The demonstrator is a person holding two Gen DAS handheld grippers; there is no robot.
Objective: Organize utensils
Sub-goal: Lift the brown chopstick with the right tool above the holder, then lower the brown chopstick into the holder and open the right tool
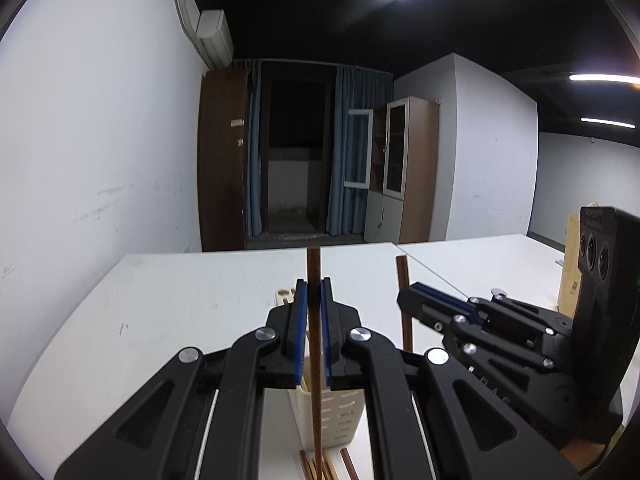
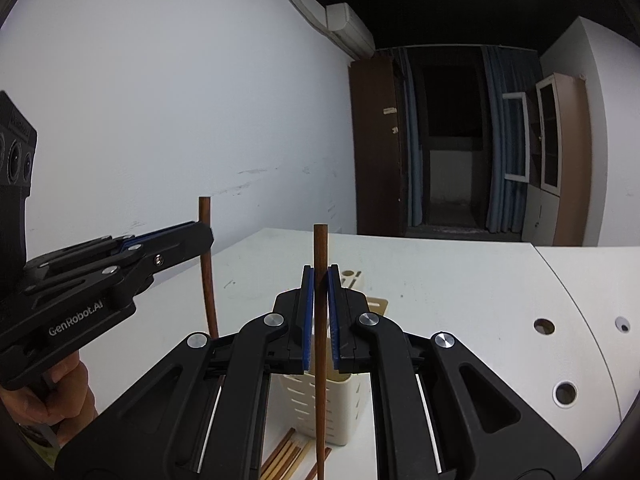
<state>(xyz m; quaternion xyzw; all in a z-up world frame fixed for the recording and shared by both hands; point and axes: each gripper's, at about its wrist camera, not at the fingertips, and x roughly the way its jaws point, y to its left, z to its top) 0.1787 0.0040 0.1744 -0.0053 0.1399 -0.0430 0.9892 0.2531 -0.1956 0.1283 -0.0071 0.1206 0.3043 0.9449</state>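
Both-handed, each gripper [image 1: 314,300] [image 2: 321,280] clamped on an upright chopstick [image 1: 313,268] [image 2: 320,248] above slotted holder [image 2: 344,408], loose chopsticks [image 2: 286,456] alongside.

Left gripper [image 1: 314,300]: matt black plastic, ribbed blue pads, shiny metal pivot pins. Right gripper [image 2: 320,292] same. Chopstick [image 1: 316,360] in each: smooth dark wood. Utensil holder [image 2: 342,408]: cream slotted plastic. Table [image 1: 180,300]: matt white, scuffed.

Left tool [image 1: 314,292], right tool [image 2: 321,276] clamped tight, side by side, near level.
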